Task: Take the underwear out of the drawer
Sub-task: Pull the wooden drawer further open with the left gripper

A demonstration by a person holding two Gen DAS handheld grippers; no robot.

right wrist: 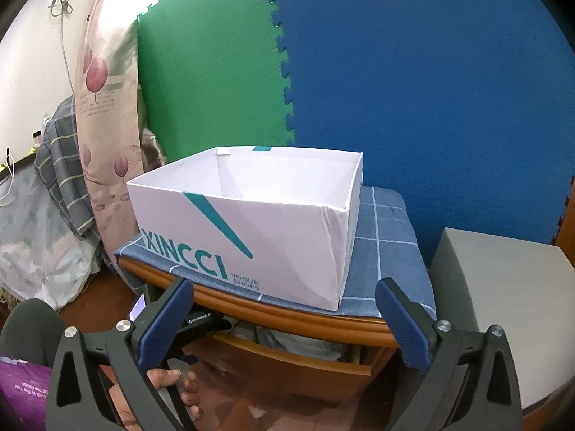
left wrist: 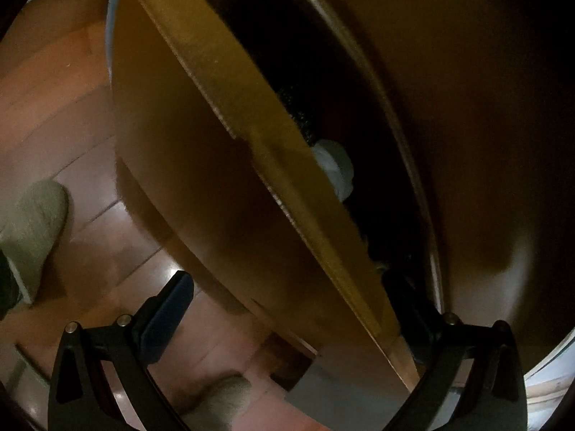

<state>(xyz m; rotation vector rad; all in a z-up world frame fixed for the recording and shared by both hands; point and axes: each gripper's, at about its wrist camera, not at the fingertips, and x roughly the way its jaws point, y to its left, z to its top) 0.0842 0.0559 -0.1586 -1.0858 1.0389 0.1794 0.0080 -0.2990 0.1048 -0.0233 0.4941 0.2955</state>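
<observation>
In the left wrist view the wooden drawer front (left wrist: 201,165) runs diagonally between my left gripper's (left wrist: 287,305) fingers. One finger (left wrist: 169,309) is outside over the floor, the other (left wrist: 406,294) is inside the dark drawer. The jaws stand wide apart, astride the front panel. A pale rolled garment (left wrist: 334,165) lies inside the drawer. In the right wrist view my right gripper (right wrist: 287,312) is open and empty, in front of the nightstand. Below it the drawer (right wrist: 287,362) is pulled partly out, with light clothing (right wrist: 298,341) inside. The left gripper (right wrist: 199,321) and the hand holding it show at the drawer's left end.
A white open XINCCI shoe box (right wrist: 251,222) stands on a blue checked cloth (right wrist: 388,230) on the nightstand top. A grey box (right wrist: 499,294) is at the right. Green and blue foam mats (right wrist: 395,89) cover the wall. Bedding (right wrist: 54,186) lies at the left. The floor (left wrist: 54,115) is wooden.
</observation>
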